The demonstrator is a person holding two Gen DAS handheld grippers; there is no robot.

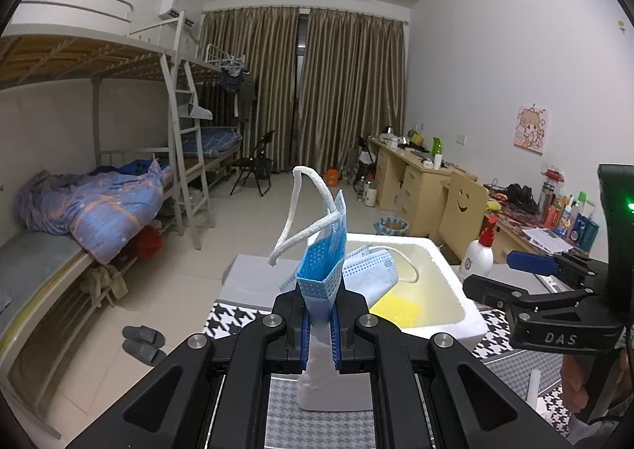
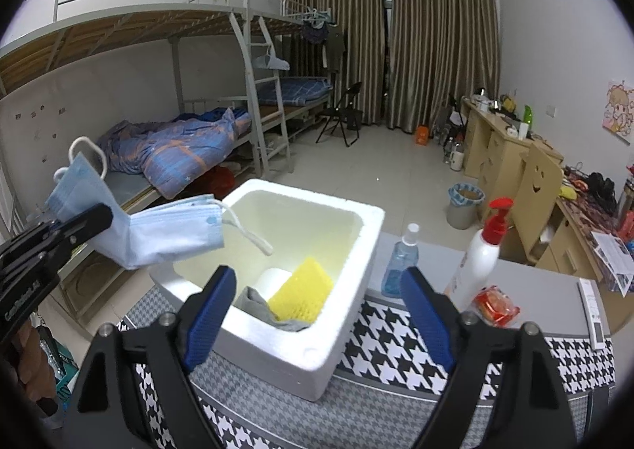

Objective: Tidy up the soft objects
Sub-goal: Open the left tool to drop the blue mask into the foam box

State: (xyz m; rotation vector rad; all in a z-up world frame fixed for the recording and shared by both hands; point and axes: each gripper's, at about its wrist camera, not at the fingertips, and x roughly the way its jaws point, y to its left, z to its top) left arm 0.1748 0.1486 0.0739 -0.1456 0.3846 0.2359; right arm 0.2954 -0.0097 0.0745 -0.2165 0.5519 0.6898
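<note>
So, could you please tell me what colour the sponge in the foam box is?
Yellow; the sponge shows best in the right wrist view.

Dormitory room — bunk beds [image 2: 166,65], desks [image 1: 420,175].

On the near black-and-white houndstooth tablecloth [image 2: 380,342] we see a white pump bottle with a red top [image 2: 481,255], a clear blue spray bottle [image 2: 400,263] left of it and a small orange packet [image 2: 496,306] beside its base. Far left we see a grey metal bunk bed [image 2: 253,65] with a rumpled blue plaid quilt [image 2: 178,156]; far right, a cluttered light wooden desk [image 2: 499,140].
</note>
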